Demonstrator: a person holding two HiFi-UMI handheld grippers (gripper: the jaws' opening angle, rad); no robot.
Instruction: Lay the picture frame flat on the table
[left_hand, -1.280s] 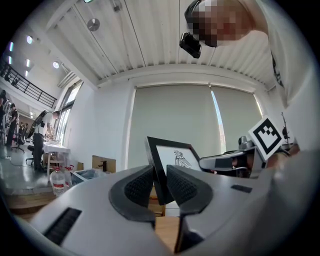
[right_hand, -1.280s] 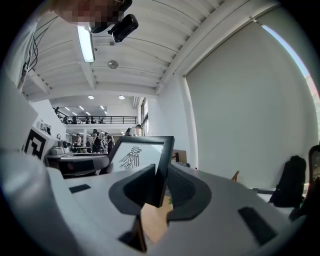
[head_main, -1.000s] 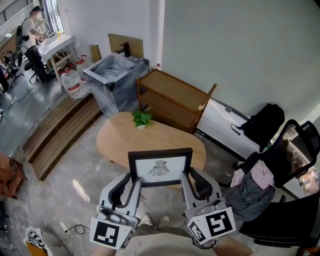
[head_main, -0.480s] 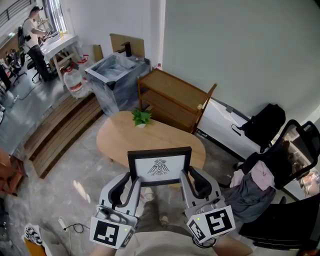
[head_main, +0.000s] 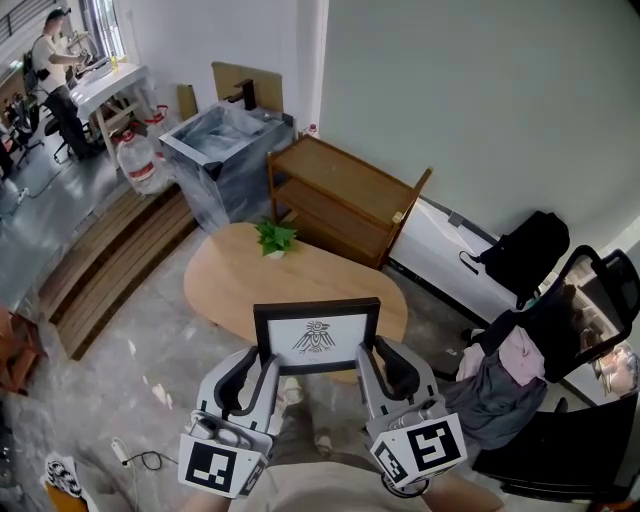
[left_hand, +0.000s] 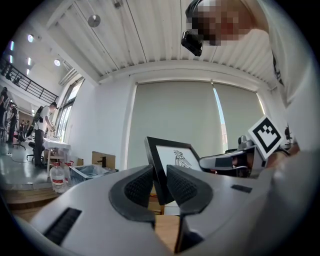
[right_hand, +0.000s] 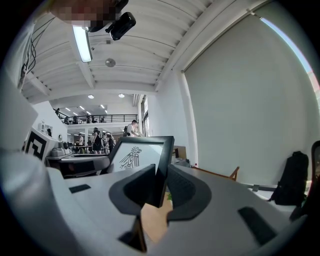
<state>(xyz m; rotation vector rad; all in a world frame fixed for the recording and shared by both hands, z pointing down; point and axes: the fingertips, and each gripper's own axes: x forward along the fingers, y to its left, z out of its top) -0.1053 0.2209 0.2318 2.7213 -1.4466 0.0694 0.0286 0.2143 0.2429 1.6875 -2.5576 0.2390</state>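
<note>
A black picture frame (head_main: 317, 336) with a bird drawing on white is held upright in the air, above the near edge of the oval wooden table (head_main: 240, 275). My left gripper (head_main: 262, 360) is shut on the frame's left side bar (left_hand: 157, 167). My right gripper (head_main: 366, 357) is shut on its right side bar (right_hand: 164, 162). In the left gripper view the frame (left_hand: 172, 157) rises between the jaws, with the right gripper (left_hand: 227, 161) seen beyond it. The frame's lower edge is hidden behind the grippers.
A small green potted plant (head_main: 270, 238) stands at the table's far edge. Behind are a wooden shelf unit (head_main: 345, 200), a plastic-wrapped box (head_main: 215, 150), wooden pallets (head_main: 115, 255) at left, and a chair with clothes (head_main: 505, 370) at right. A person (head_main: 50, 60) works far left.
The frame and both grippers keep the same hold. The room has shifted slightly left and down in the head view, so the table sits a little closer under the frame.
</note>
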